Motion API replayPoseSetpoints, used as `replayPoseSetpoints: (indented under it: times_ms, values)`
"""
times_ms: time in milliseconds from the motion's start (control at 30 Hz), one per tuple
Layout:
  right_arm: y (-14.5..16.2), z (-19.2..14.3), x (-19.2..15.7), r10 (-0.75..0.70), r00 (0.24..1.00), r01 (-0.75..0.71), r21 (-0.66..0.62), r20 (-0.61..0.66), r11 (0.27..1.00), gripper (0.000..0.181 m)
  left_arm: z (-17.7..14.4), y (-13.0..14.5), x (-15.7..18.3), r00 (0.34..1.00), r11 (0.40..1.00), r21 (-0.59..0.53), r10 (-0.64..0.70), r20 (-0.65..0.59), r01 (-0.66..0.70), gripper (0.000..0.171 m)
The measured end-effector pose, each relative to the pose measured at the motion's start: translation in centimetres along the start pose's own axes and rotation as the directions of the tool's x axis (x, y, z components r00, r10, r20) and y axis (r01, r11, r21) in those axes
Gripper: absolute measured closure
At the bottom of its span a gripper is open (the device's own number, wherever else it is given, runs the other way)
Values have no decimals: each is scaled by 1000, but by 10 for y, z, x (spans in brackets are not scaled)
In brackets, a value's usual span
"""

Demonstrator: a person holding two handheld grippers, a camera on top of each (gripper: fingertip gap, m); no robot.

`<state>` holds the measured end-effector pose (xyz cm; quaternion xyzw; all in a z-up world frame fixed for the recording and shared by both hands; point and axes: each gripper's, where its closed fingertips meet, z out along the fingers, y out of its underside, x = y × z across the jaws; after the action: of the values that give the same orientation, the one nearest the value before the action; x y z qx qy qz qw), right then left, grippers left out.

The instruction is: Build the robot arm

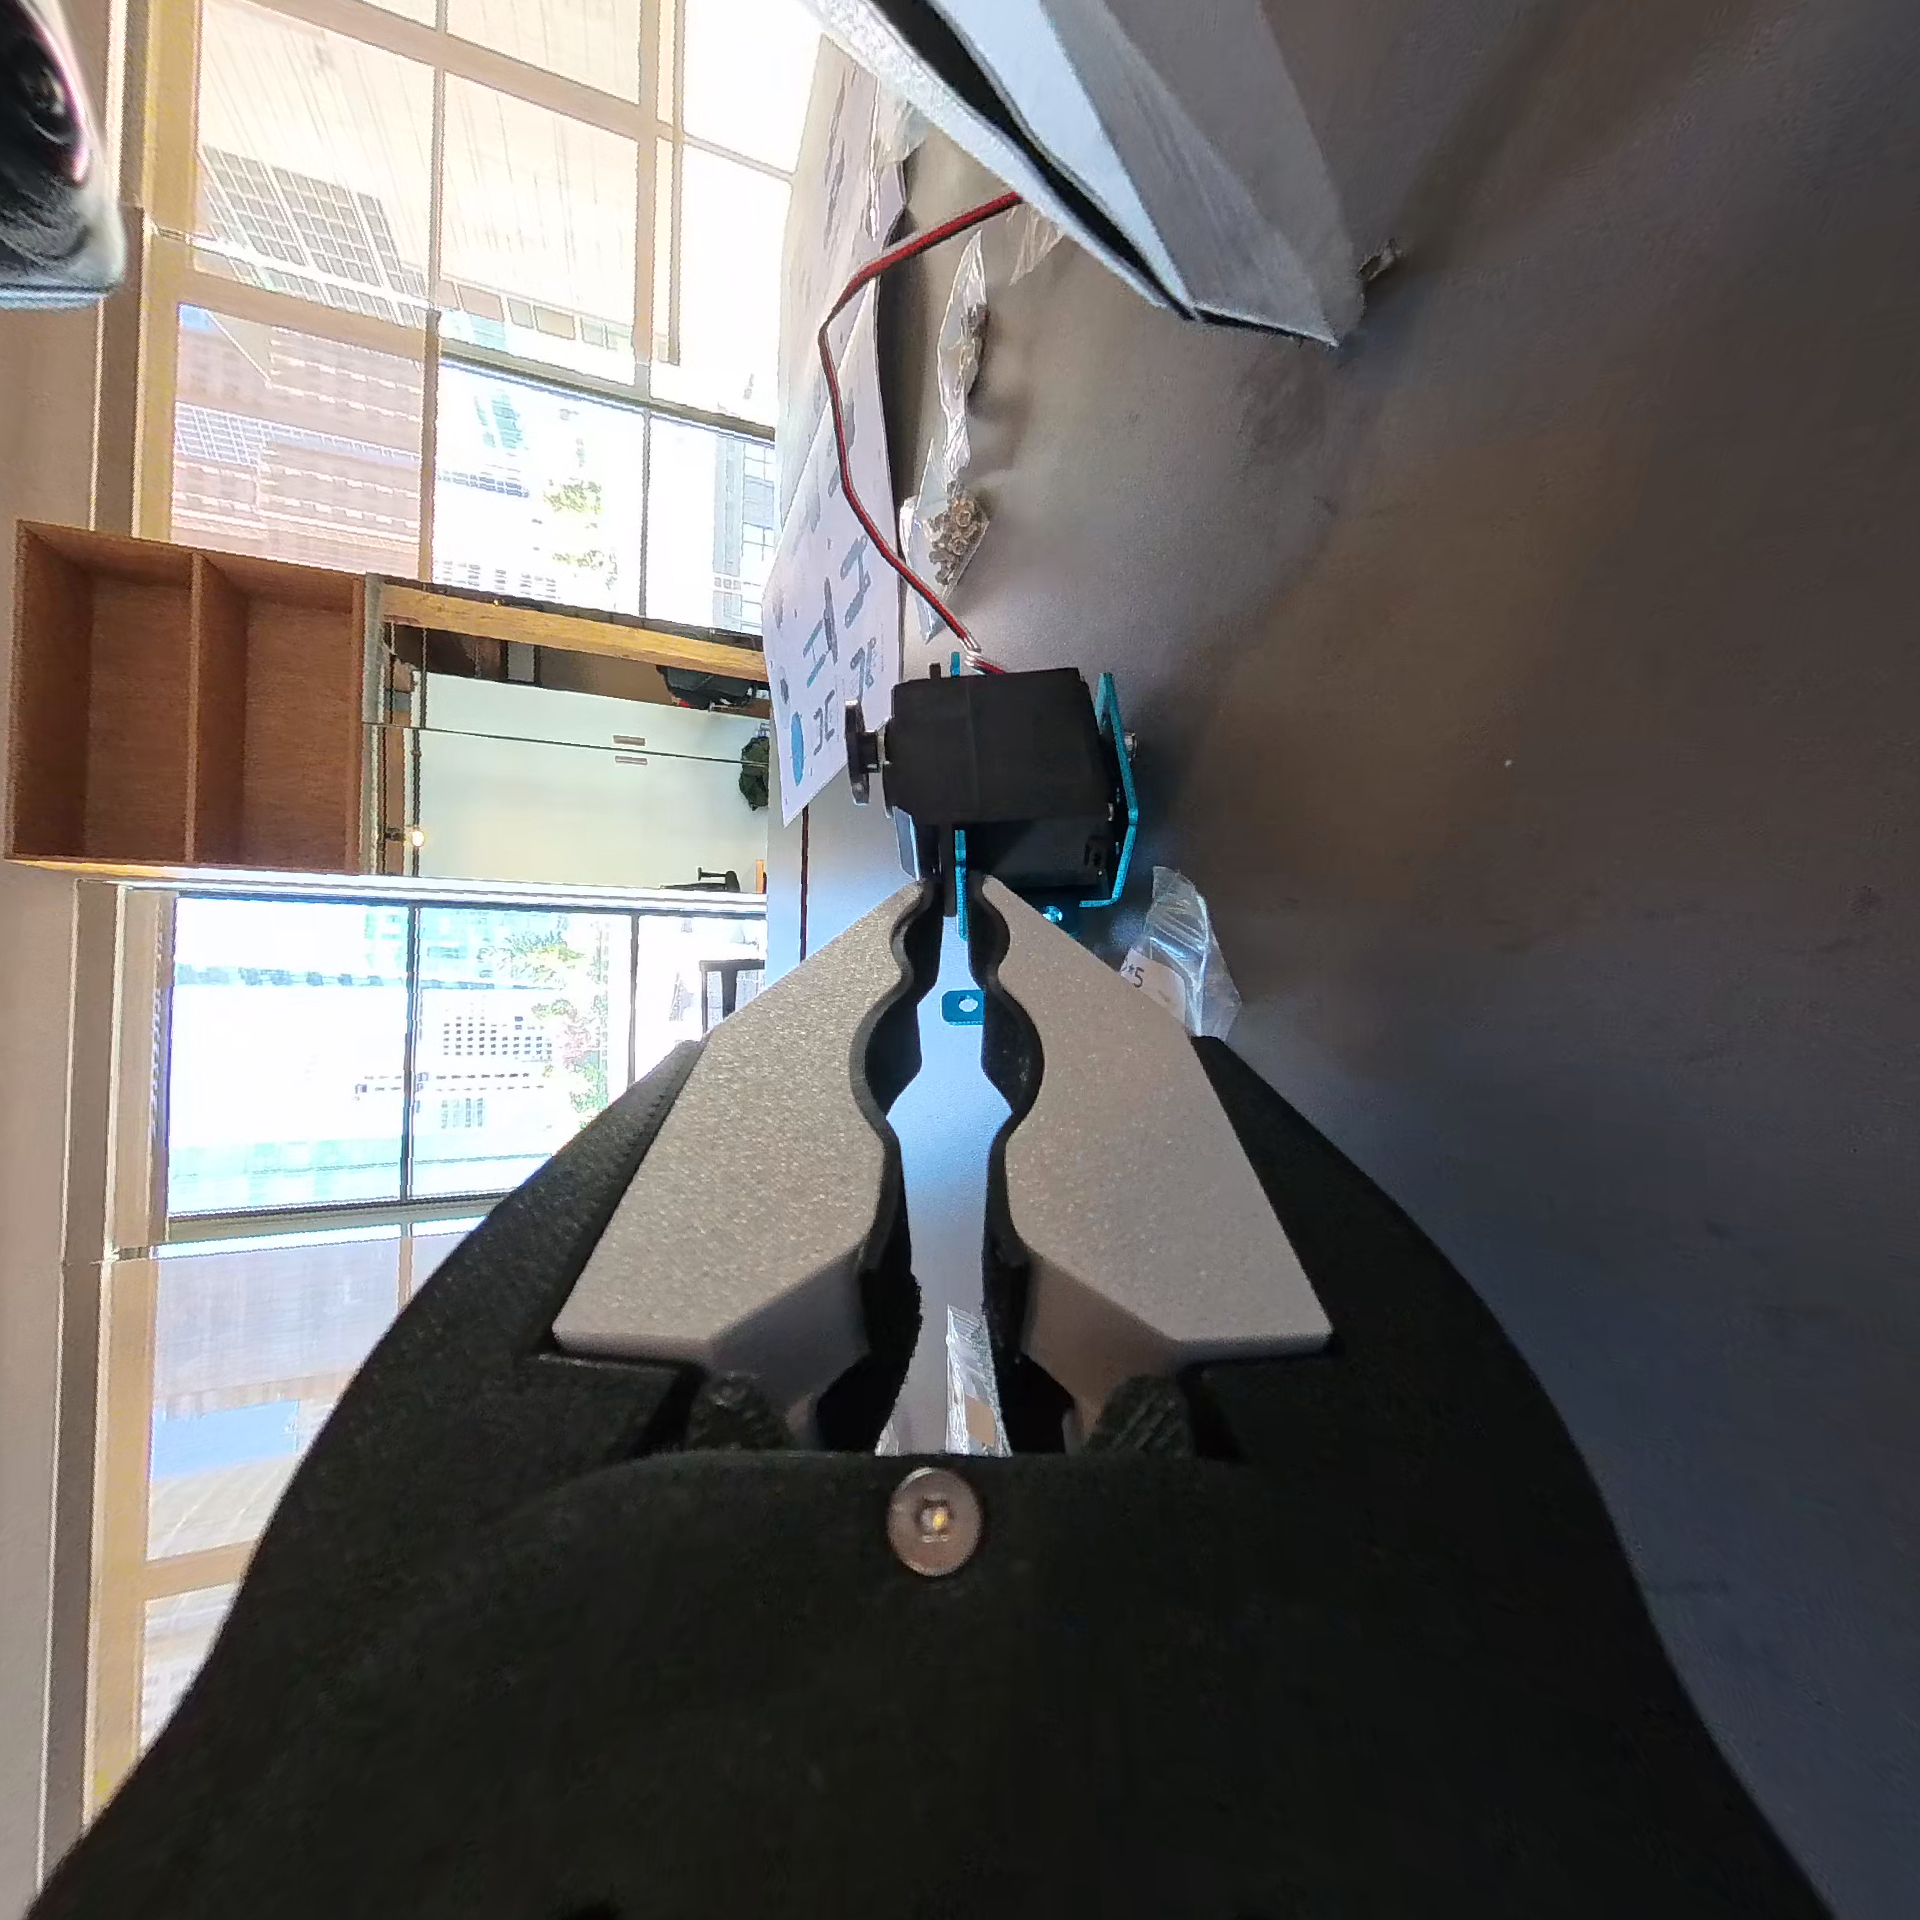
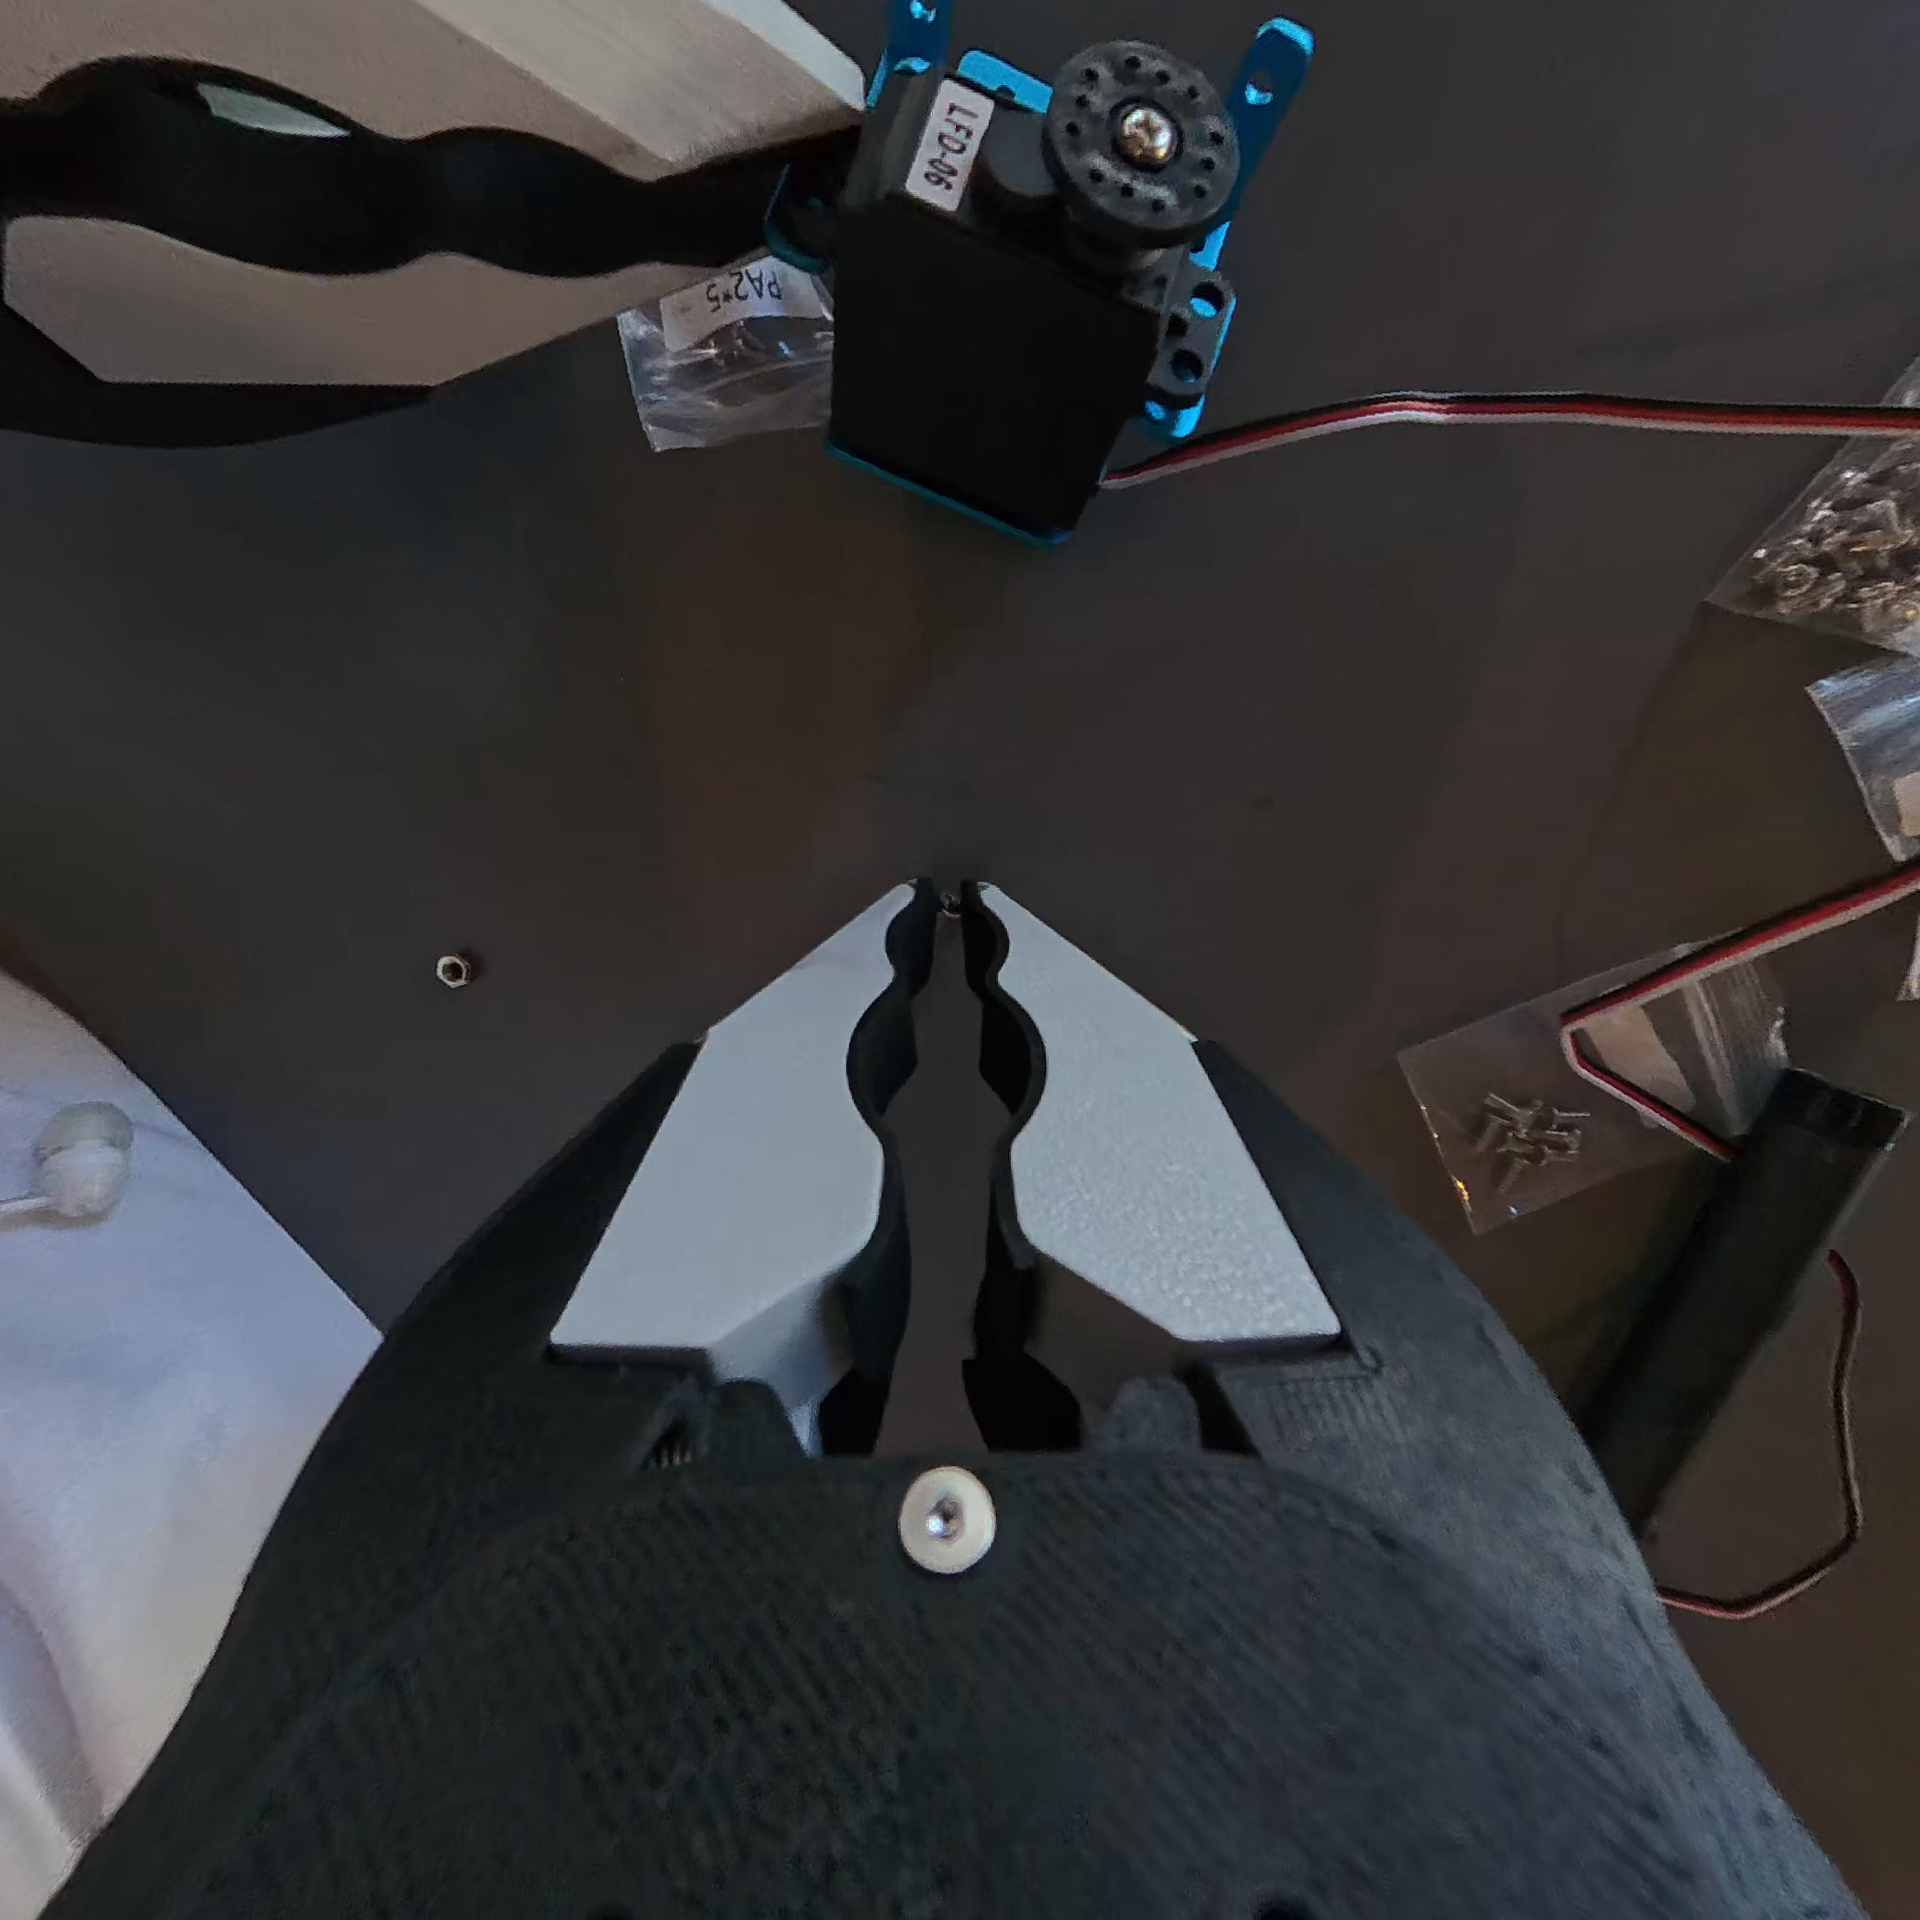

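Daylight is blowing out the windows (image 1: 416,623) in left view; right view is looking dim, edges bending fisheye, white cloth (image 2: 135,1299) blurring.

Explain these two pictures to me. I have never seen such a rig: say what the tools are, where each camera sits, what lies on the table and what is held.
A person holds two hand tools, each with two fingers that pinch. A camera on each looks along its fingers. The left tool's picture is turned sideways, with the table at the right. The left gripper is shut on the blue bracket around a black servo. In the other picture the right gripper points down at the table and pinches a tiny metal part, too small to name. Also there: the servo's wire, bags of screws and a loose nut.
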<state>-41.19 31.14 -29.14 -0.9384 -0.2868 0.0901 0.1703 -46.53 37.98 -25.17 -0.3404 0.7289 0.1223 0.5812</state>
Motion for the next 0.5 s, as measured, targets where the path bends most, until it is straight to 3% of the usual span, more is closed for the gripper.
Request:
replayPoseSetpoints:
  times_ms: [267, 367, 500]
  values:
    - [-5, -11, 4, 38, 998, -41, 58, 51, 997, 173, 0, 0, 0, 1000, 1000, 0, 0, -1, 0, 168]
    - [-10, -18, 10, 119, 987, -130, 99, 107, 987, 173, 0, 0, 0, 1000, 1000, -1, 1, 0, -1, 168]
    - [-1, -15, 8, 211, 969, -219, 45, 131, 975, 168, 0, 0, 0, 1000, 1000, -1, 0, -1, 0, 168]
